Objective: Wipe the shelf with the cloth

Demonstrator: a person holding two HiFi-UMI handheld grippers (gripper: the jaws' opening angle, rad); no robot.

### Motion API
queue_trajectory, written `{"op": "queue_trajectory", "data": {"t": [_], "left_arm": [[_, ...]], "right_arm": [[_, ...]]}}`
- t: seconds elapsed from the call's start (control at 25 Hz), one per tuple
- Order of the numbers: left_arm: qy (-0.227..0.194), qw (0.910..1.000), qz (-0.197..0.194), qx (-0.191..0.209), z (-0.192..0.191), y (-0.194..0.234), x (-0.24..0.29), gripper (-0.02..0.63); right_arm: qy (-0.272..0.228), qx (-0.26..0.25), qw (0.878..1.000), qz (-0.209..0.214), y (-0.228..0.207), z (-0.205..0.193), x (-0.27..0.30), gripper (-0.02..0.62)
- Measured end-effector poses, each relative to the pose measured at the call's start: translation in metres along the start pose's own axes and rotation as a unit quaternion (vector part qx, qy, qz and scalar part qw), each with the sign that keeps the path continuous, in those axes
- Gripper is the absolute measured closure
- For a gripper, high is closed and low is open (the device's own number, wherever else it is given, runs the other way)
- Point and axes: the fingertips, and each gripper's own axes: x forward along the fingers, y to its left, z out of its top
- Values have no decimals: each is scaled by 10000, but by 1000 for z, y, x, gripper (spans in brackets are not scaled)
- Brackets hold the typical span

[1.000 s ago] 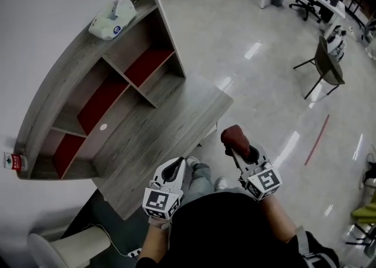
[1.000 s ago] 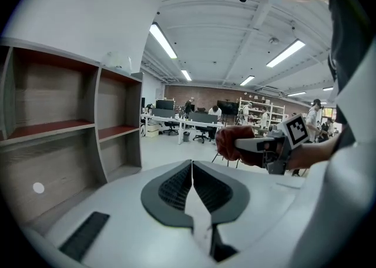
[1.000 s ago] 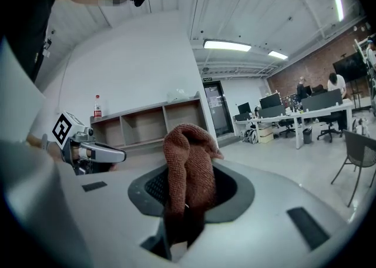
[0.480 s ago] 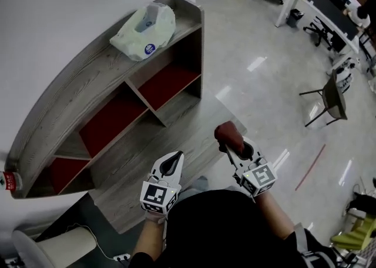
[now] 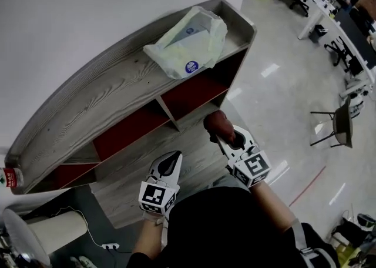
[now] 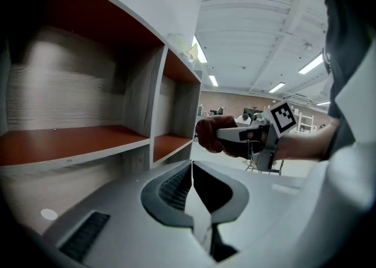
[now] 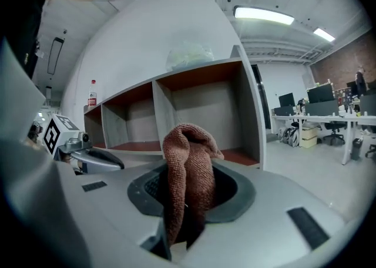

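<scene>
**Both hand-held grippers carried along the shelf front toward its bagged end; no wiping contact yet**

Moved since 1 second ago: the person and both hand-held grippers have travelled sideways along the unit, so the end compartment and the bag above it now lie straight ahead rather than off to one side.

1. Left hand-held gripper (image 5: 170, 161): nearest item, held over the wooden surface (image 5: 132, 193). Its own view shows the jaws pressed together with nothing between them. Idle.
2. Right hand-held gripper (image 5: 225, 136): level with the left, slightly further forward. Jaws pinch the cloth, unchanged in grip across the frames.
3. Cloth (image 5: 215, 123): brown, knitted, bunched and standing up out of the jaws. It hangs in front of the end compartment and appears clear of any board.
4. Shelf (image 5: 106, 99): grey wood-grain unit against the wall with 3 red-lined compartments. The end compartment (image 5: 197, 93) is the one closest to the cloth.
5. Plastic bag (image 5: 189, 40): pale, lying on the shelf top at that same end.
6. Bottle (image 5: 10, 177): red-labelled, at the far opposite end of the top.
7. Chair (image 5: 341, 126): well apart, on the open floor.

Reading: the approach looks nearly finished and the wipe itself has not begun. The end compartment seems the likely first target. The bag would obstruct a wipe of the top.
</scene>
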Motion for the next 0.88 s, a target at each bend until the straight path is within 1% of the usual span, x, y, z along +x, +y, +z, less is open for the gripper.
{"op": "queue_trajectory", "data": {"t": [0.08,0.2,0.32,0.44,0.68,0.88], "left_arm": [[1,9997,219,-93,-1,8,-1,594],[-31,9974,660,-272,-2,19,-3,594],[-97,9930,1098,-429,1,26,-4,594],[-154,9872,1471,-598,2,28,-4,594],[-220,9794,1886,-688,4,28,0,594],[-288,9715,2228,-752,6,33,-6,594]], "right_arm": [[60,-44,9998,194,0,2,20,506],[146,-120,9988,455,-1,5,45,500],[226,-230,9971,687,-2,10,68,495],[416,-501,9933,950,0,12,90,491],[813,-1374,9796,1217,5,9,134,485],[1074,-1588,9710,1428,12,3,161,476]]}}
